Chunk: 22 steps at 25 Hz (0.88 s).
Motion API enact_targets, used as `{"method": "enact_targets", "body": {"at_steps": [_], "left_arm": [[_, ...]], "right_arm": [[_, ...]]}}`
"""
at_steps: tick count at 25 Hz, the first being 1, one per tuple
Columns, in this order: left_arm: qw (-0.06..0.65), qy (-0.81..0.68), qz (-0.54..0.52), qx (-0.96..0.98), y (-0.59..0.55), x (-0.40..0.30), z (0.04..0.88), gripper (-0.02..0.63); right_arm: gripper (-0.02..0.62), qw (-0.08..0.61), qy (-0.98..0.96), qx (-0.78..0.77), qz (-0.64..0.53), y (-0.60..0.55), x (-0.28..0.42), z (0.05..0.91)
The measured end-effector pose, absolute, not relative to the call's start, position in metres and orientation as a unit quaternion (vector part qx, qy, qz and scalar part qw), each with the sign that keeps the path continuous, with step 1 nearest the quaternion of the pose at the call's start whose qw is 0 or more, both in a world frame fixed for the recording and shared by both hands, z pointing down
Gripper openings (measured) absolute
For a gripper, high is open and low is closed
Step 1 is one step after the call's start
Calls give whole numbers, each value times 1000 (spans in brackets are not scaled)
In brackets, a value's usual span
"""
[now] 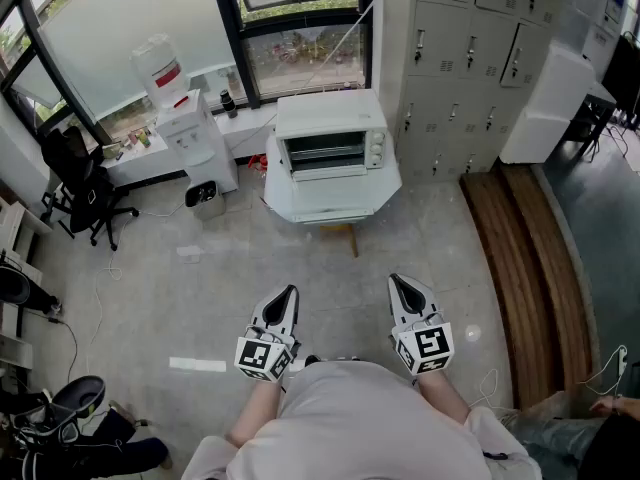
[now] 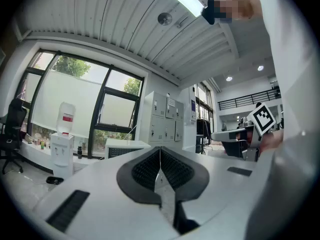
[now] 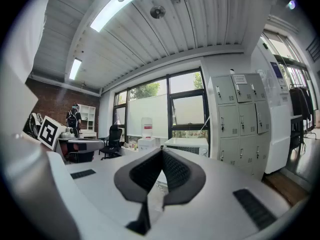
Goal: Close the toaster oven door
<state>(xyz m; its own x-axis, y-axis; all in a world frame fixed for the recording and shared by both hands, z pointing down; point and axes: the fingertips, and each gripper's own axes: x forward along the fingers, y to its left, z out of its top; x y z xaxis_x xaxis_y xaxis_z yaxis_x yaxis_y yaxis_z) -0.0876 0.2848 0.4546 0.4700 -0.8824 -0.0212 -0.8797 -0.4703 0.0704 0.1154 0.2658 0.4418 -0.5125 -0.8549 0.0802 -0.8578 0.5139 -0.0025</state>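
Facing the toaster oven (image 1: 330, 116) from well back, left tool (image 1: 288, 293) and right tool (image 1: 397, 282) are held pinched together, empty. Its dropped door (image 1: 335, 194) is shown by the head view only.

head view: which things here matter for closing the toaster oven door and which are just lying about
Part of the job: toaster oven, white stand under it, left tool, right tool, both shut and empty.

Just lying about: water dispenser, waste bin, office chair, lockers, wooden bench.
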Motion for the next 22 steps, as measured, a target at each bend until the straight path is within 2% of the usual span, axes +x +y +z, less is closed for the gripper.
{"method": "enact_targets", "body": {"at_steps": [22], "left_arm": [[24,-516,-24,856,273,-81,455,20]], "right_arm": [[6,22,-861,508,19,248,129,441]]}}
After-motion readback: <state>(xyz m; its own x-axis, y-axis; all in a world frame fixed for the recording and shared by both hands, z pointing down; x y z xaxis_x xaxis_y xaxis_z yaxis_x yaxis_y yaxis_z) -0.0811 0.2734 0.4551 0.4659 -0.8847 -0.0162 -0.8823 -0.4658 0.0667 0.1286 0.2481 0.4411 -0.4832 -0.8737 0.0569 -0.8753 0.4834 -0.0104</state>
